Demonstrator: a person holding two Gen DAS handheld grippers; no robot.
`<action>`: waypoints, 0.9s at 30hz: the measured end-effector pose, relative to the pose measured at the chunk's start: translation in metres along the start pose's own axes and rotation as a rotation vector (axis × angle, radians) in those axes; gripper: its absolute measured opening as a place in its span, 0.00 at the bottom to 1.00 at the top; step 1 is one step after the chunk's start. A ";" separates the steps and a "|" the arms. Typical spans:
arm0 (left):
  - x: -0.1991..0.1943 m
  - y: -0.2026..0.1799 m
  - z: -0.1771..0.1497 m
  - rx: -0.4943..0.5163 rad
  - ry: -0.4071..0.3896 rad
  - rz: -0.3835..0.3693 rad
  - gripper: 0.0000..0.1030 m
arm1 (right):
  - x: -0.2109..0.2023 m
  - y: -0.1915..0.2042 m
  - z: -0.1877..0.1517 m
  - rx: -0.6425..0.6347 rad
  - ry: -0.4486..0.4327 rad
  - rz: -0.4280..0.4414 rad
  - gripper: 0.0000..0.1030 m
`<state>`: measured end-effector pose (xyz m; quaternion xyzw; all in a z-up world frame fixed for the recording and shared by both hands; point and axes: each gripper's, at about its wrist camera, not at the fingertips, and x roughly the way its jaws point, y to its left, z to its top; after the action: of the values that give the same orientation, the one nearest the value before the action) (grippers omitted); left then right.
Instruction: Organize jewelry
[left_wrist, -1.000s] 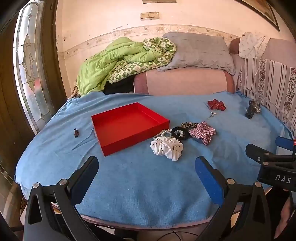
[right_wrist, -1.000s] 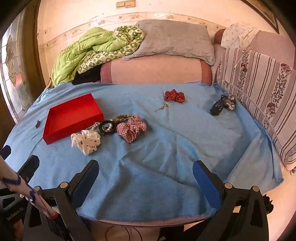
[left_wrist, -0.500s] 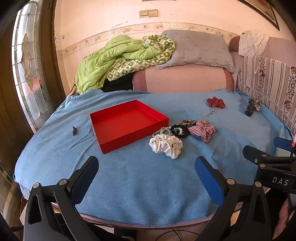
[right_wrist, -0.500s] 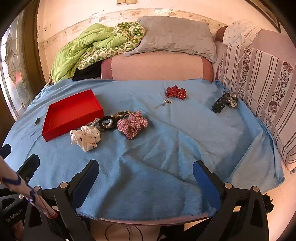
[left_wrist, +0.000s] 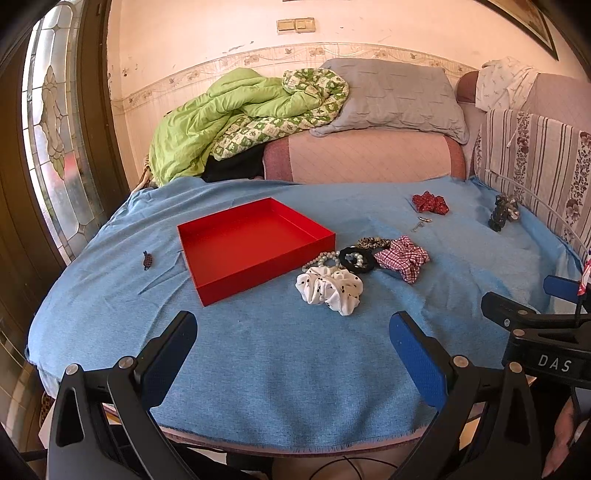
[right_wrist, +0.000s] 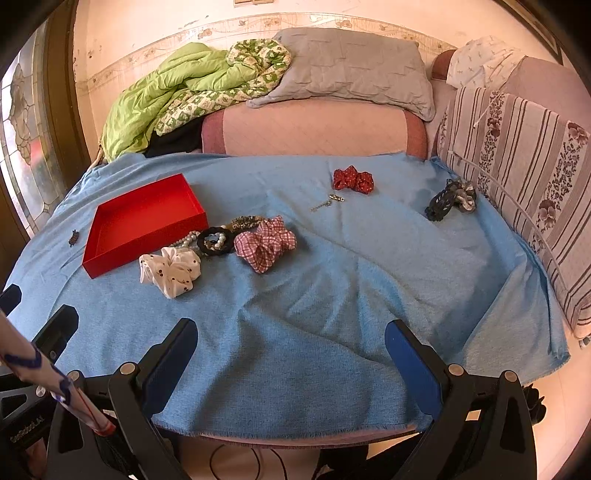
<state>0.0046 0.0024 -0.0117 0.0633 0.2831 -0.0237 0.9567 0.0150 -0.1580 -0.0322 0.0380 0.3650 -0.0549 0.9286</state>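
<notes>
An empty red tray (left_wrist: 236, 254) (right_wrist: 122, 236) sits left of centre on the blue cloth. Beside its right edge lie a white dotted scrunchie (left_wrist: 330, 290) (right_wrist: 171, 271), a pearl bracelet (left_wrist: 321, 258), a black scrunchie (left_wrist: 356, 260) (right_wrist: 214, 242) and a red checked scrunchie (left_wrist: 402, 256) (right_wrist: 266, 243). Farther back lie a red bow (left_wrist: 430, 202) (right_wrist: 352, 180), a small chain (right_wrist: 327, 203) and a dark clip (left_wrist: 500, 214) (right_wrist: 447, 199). A small brown clip (left_wrist: 147, 259) lies left of the tray. My left gripper (left_wrist: 293, 350) and right gripper (right_wrist: 291, 350) are open and empty, at the table's near edge.
A sofa with a green quilt (left_wrist: 229, 114), a grey pillow (left_wrist: 391, 99) and a striped cushion (right_wrist: 517, 155) borders the back and right of the table. A stained-glass door (left_wrist: 55, 122) stands at the left. The blue cloth (right_wrist: 332, 295) is wrinkled at the right.
Both grippers have risen and drawn back slightly, so the table sits a little lower in view. Nothing on the table has moved.
</notes>
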 end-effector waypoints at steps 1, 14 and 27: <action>0.000 -0.001 0.001 0.001 0.002 0.002 1.00 | 0.000 0.000 0.000 0.000 0.001 0.000 1.00; 0.004 -0.002 -0.003 0.010 0.005 0.008 1.00 | 0.006 -0.002 -0.001 0.008 0.024 0.001 1.00; 0.012 -0.003 -0.001 0.114 0.092 0.059 1.00 | 0.018 -0.005 -0.003 0.018 0.054 0.001 1.00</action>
<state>0.0136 -0.0004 -0.0195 0.1268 0.3228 -0.0086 0.9379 0.0256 -0.1636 -0.0471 0.0481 0.3896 -0.0569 0.9180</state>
